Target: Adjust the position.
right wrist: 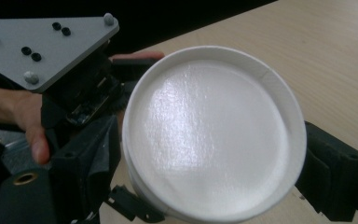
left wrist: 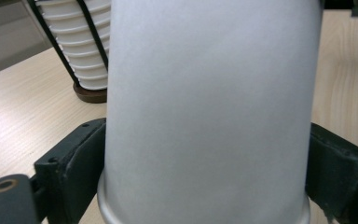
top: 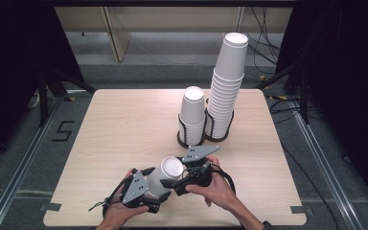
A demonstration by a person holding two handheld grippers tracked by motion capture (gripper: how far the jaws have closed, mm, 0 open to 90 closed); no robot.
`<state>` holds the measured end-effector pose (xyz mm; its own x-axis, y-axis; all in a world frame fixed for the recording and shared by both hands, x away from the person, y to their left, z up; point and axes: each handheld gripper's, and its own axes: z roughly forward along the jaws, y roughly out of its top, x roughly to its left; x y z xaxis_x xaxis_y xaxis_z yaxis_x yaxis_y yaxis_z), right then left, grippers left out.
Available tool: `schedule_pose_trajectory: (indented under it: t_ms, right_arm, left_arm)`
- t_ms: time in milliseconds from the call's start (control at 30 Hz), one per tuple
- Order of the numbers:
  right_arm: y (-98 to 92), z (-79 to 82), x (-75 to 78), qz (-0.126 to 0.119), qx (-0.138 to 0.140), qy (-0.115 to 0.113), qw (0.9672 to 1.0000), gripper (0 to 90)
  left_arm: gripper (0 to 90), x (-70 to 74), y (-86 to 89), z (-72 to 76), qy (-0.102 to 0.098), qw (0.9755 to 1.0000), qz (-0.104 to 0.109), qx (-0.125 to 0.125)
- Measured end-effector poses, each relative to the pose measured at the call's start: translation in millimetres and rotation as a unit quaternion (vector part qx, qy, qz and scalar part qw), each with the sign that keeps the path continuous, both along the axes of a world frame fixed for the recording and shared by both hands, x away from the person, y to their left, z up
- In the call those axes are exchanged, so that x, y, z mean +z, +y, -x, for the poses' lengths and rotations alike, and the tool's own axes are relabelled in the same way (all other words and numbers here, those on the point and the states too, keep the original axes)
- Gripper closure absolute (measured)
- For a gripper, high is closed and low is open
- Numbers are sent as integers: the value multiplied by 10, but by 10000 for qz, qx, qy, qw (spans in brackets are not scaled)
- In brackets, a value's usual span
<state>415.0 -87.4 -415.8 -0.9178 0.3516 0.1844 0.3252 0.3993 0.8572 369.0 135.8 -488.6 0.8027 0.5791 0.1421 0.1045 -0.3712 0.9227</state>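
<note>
Cup [top: 165, 176] held low over near worktop [top: 124, 124], between both grippers. Left gripper [top: 148, 189] clamped on cup wall near rim; right gripper [top: 178, 184] flanking base, contact unclear. Keep squeeze light to avoid crushing. Pull base straight, without twisting.

Your left gripper [top: 149, 190] and right gripper [top: 182, 181] hold one white paper cup [top: 164, 176] between them, low over the pale wooden table [top: 124, 124]. Two stacks of white cups [top: 220, 96] stand in black holders beyond.
</note>
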Motion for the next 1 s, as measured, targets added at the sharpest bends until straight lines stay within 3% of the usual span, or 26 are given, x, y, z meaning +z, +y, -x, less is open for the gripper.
schedule_pose_trajectory:
  t_ms: [67,133,200,367,433,600,700,800,867,900,967,1000]
  right_arm:
    - [-12,7,12,162,82,7,9998,160]
    - [-11,6,11,175,155,1,9997,158]
    - [-10,3,7,287,285,194,9990,155]
    - [-26,-17,-17,274,419,340,9982,208]
    - [-37,-29,-13,261,430,408,9979,216]
    - [-93,-56,37,-16,326,527,9981,229]
    - [-132,-65,77,-231,226,567,9979,231]
    - [-168,-89,111,-484,173,579,9970,232]
    - [-181,-99,118,-679,216,697,9950,232]
    - [-191,-81,131,-718,178,903,9932,232]
    - [-184,-97,122,-801,247,849,9929,232]
    - [-185,-84,131,-815,236,925,9921,232]
  left_arm:
    - [88,-8,-23,17,-52,9999,-117,-101]
    - [89,-8,-27,23,-78,9997,-196,-136]
    - [89,-6,-36,31,-135,9987,-410,-276]
    - [88,-18,-41,42,-144,9976,-522,-432]
    - [84,-14,-23,34,-162,9976,-475,-470]
    - [36,-37,34,0,-209,9980,301,-517]
    - [24,-40,83,-15,-272,9961,739,-407]
    - [30,-23,103,-15,-410,9924,1086,-405]
    - [28,-12,108,9,-490,9914,1138,-417]
    - [30,-11,105,16,-562,9910,1134,-439]
    - [31,-12,95,24,-615,9901,1175,-452]
    - [28,-12,90,28,-647,9896,1194,-471]
